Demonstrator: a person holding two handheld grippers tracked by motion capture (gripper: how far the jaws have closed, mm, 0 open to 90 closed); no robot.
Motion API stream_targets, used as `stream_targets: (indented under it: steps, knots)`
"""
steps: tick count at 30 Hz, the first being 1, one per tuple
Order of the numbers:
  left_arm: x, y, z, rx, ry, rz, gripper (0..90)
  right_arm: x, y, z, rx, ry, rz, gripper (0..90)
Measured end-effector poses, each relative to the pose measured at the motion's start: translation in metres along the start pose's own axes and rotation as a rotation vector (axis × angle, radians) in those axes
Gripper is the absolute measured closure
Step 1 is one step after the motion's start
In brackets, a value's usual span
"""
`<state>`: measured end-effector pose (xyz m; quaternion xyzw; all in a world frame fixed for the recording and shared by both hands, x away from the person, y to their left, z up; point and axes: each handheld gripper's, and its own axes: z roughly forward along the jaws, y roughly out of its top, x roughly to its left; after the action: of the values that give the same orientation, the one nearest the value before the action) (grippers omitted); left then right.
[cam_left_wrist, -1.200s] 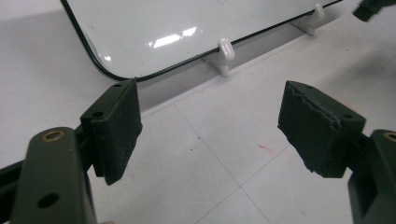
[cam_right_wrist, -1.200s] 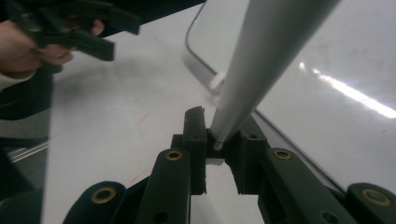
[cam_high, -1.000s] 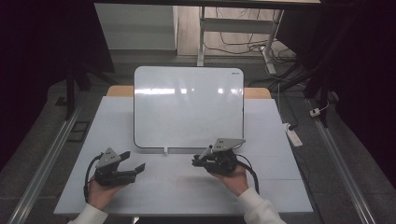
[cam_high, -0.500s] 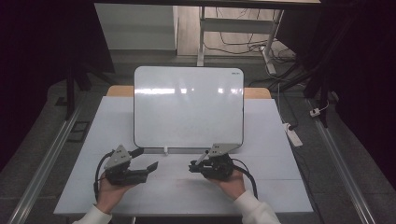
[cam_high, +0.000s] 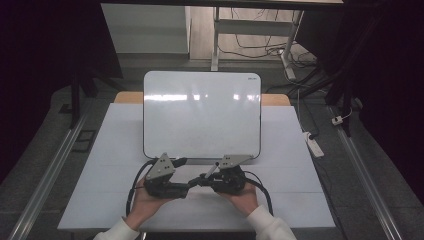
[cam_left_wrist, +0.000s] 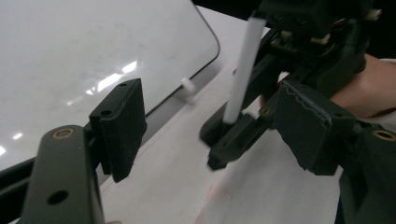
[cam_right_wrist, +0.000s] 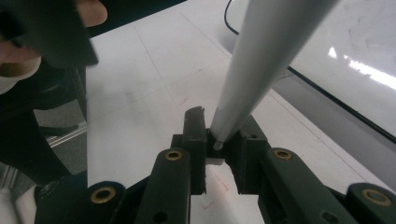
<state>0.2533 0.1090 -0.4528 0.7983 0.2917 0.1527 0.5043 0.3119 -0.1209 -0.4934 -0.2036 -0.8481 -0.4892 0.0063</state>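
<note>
White table (cam_high: 115, 150), blank whiteboard (cam_high: 200, 115), corner logo unreadable, marker (cam_left_wrist: 243, 70)

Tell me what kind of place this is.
Likely a lab recording station: a whiteboard lies flat on a white table, with a power strip and loose cables on the floor.

Whiteboard (cam_high: 201, 112): glossy, smooth white surface reflecting ceiling lights, thin dark edging. Table (cam_high: 115, 150): matt white top with faint seams. Marker (cam_left_wrist: 243, 70): smooth white plastic barrel, slight sheen. Left gripper (cam_left_wrist: 210, 128) and right gripper (cam_right_wrist: 217, 149): matt black plastic jaws, ridged pads, brass-coloured metal rivets.
</note>
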Motion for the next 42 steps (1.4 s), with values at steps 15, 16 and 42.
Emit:
stream_targets:
  steps: [15, 16, 42]
  knots:
    - [-0.006, 0.008, 0.031, 0.023, -0.057, 0.025, 64.6, 0.003, -0.002, 0.007, 0.01, 0.009, 0.012, 77.2]
    - [-0.006, 0.008, 0.032, 0.025, -0.057, 0.031, 68.3, 0.003, -0.002, 0.007, 0.008, 0.012, 0.013, 77.2]
    - [0.022, 0.002, 0.0, -0.055, -0.004, -0.022, 81.6, 0.003, -0.012, -0.034, -0.125, -0.109, -0.019, 47.3]
